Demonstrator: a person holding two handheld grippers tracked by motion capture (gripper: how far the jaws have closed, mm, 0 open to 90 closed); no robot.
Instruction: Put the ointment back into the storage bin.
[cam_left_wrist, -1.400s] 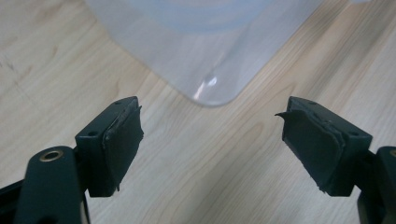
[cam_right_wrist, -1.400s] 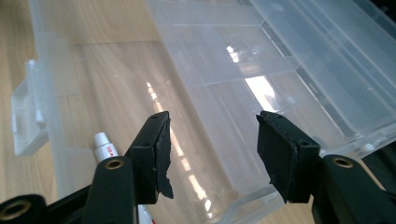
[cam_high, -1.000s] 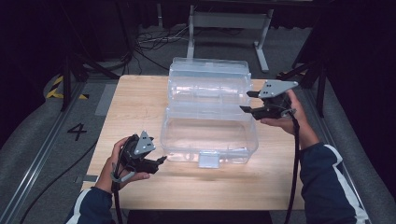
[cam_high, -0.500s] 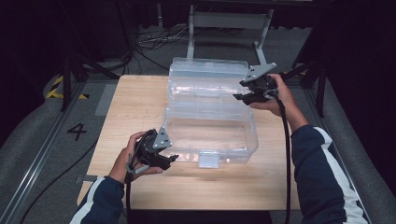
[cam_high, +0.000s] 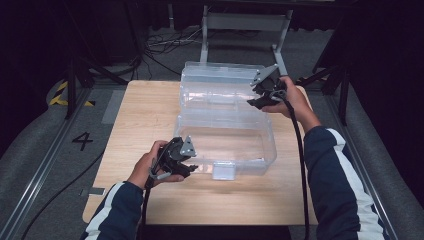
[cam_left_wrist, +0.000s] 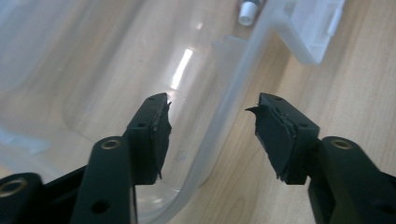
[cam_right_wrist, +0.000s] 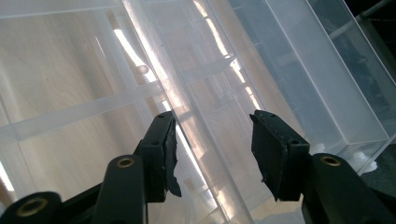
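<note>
A clear plastic box (cam_high: 225, 135) stands on the wooden table (cam_high: 145, 115) with its lid (cam_high: 220, 85) swung open behind it. My left gripper (cam_high: 192, 167) is at the box's front left corner. In the left gripper view its jaws (cam_left_wrist: 210, 105) straddle the box rim (cam_left_wrist: 233, 88); they have just been closing, and the pads stand apart from the rim. My right gripper (cam_high: 254, 100) is at the lid's right edge. In the right gripper view its jaws (cam_right_wrist: 212, 119) have just been closing around the lid's edge (cam_right_wrist: 187, 116), with gaps still on both sides.
A white latch (cam_high: 223, 171) hangs on the box's front wall. Behind the table stands a metal frame (cam_high: 245, 22), with cables (cam_high: 160, 45) on the floor. A rail and a painted "4" (cam_high: 82, 141) lie to the left. Bare table lies to the left and front.
The left gripper slid right to the box's front left corner and narrowed around its rim. The right gripper moved left and back from beside the box onto the lid's edge, its jaws narrowing.
</note>
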